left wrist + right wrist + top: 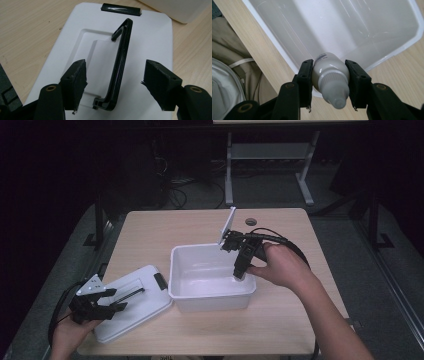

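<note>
Our right gripper (329, 82) is clamped on a small white squeeze bottle (329, 75), one pad on each side of its round body just under the ribbed cap, nozzle pointing back at the camera. In the high view that gripper (240, 273) hangs over the right rim of the open white bin (177, 270), at about 3 o'clock from the bin's centre. We judge the bottle light and smooth, with soft walls that would give if squeezed hard, so the shoulder below the cap, where we have it, looks like the stiffest place to hold. The glossy plastic could slip if it tilts.

Our left gripper (115, 82) stands apart, its jaws on either side of the black handle (120, 65) of the white lid (152, 45), not pressing it. The lid lies flat on the table (290, 320) at about 8 o'clock from the bin.
</note>
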Demonstrator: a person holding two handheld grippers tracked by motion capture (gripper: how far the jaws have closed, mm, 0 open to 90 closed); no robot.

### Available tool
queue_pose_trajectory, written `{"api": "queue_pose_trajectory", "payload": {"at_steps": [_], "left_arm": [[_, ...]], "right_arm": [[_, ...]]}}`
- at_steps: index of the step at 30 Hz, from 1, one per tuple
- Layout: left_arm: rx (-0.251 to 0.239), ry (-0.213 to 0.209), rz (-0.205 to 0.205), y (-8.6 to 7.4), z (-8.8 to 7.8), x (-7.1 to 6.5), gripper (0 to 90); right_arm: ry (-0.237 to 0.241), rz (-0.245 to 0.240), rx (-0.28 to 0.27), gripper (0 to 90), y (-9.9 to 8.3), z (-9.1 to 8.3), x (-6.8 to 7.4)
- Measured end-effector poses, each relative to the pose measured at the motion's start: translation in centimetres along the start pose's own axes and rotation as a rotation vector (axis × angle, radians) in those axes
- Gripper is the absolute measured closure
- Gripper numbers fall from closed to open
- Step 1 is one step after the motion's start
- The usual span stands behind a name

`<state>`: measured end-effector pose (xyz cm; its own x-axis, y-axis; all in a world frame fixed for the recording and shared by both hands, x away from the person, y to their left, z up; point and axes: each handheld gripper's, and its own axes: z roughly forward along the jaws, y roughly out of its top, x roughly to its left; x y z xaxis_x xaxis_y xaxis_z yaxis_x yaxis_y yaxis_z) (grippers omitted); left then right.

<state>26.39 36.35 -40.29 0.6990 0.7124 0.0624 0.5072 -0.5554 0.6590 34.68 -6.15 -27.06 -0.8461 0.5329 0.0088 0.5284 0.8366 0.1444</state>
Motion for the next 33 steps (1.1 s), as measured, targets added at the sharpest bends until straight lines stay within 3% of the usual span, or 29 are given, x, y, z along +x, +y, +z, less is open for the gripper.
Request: {"api": "queue_pose_trajectory", "payload": {"at_steps": [33], "left_arm": [[0.014,0.003,0.006,0.0,0.1,0.0,33.7]], "right_arm": [[0.045,0.025,0.027,59.3,0.2,5.0,-0.6]]}}
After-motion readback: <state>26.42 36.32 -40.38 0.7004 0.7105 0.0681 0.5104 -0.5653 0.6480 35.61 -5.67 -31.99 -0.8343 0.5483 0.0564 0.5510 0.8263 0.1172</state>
